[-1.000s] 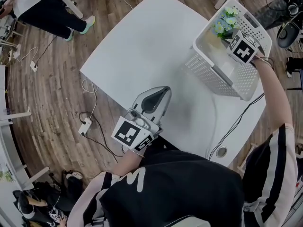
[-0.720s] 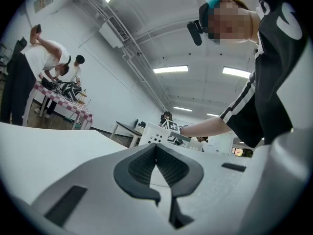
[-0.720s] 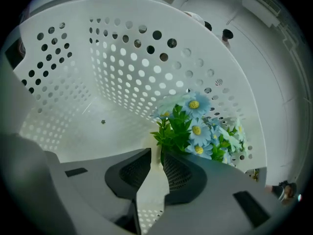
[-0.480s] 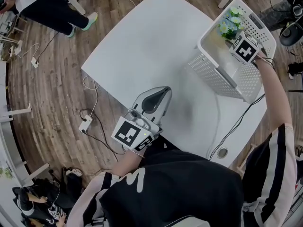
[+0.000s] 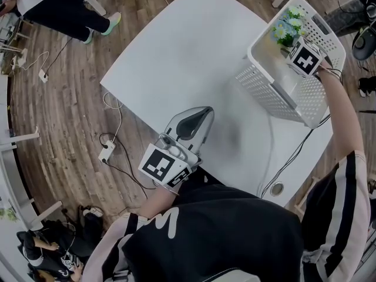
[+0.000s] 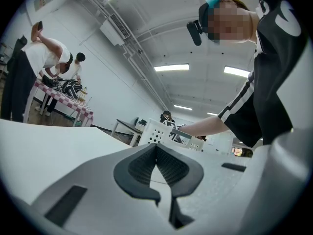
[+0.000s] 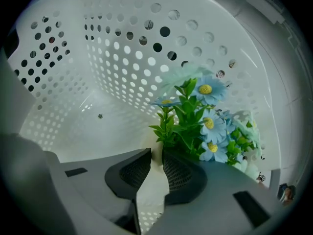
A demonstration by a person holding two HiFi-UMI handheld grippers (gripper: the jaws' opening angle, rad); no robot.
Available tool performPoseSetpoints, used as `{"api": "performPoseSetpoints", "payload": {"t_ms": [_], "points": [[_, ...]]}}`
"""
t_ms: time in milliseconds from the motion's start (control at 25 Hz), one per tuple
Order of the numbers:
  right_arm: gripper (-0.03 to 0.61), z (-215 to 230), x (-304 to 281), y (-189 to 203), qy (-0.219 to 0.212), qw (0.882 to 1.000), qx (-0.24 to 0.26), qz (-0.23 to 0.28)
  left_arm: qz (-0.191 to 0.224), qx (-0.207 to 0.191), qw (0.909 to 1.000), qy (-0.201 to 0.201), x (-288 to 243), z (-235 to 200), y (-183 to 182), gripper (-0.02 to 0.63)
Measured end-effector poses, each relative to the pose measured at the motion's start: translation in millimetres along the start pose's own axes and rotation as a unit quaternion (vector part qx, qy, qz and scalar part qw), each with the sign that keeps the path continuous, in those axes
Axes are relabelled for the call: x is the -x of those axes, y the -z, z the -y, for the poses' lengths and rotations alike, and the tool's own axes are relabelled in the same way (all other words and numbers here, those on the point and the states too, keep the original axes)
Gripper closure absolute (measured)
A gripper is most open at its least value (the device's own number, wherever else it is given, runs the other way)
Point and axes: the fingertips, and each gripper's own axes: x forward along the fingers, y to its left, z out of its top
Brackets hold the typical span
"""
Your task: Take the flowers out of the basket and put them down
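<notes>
A bunch of blue daisies with green leaves (image 7: 200, 116) stands inside the white perforated basket (image 7: 122, 48), against its far wall. My right gripper (image 7: 156, 153) is down in the basket, its jaws closed to a narrow gap on the stems at the foot of the bunch. From the head view the flowers (image 5: 288, 27) show at the basket's far corner, just beyond my right gripper (image 5: 295, 47). The basket (image 5: 264, 90) sits at the white table's (image 5: 176, 57) right end. My left gripper (image 5: 204, 111) lies shut and empty by the table's near edge, its pads (image 6: 146, 165) touching.
A black cable (image 5: 288, 157) runs from my right gripper across the table's right edge, past a round grommet (image 5: 275, 188). A power strip with cords (image 5: 106, 154) lies on the wooden floor to the left. A person (image 5: 53, 7) stands at the far left.
My right gripper and the flowers have shifted slightly toward the basket's far corner. The left gripper has stayed where it was.
</notes>
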Motion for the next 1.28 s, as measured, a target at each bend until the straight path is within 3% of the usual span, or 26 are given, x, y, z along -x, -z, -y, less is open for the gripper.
{"api": "performPoseSetpoints", "payload": {"t_ms": [520, 1280], "points": [[0.5, -1, -9, -1, -0.03, 0.999, 0.009, -0.013, -0.006, 0.001, 1.0, 0.005, -3, 0, 2, 0.609], [0.509, -10, -6, 4, -0.023, 0.999, 0.002, -0.022, 0.003, -0.006, 0.9998, 0.017, -4, 5, -5, 0.609]]}}
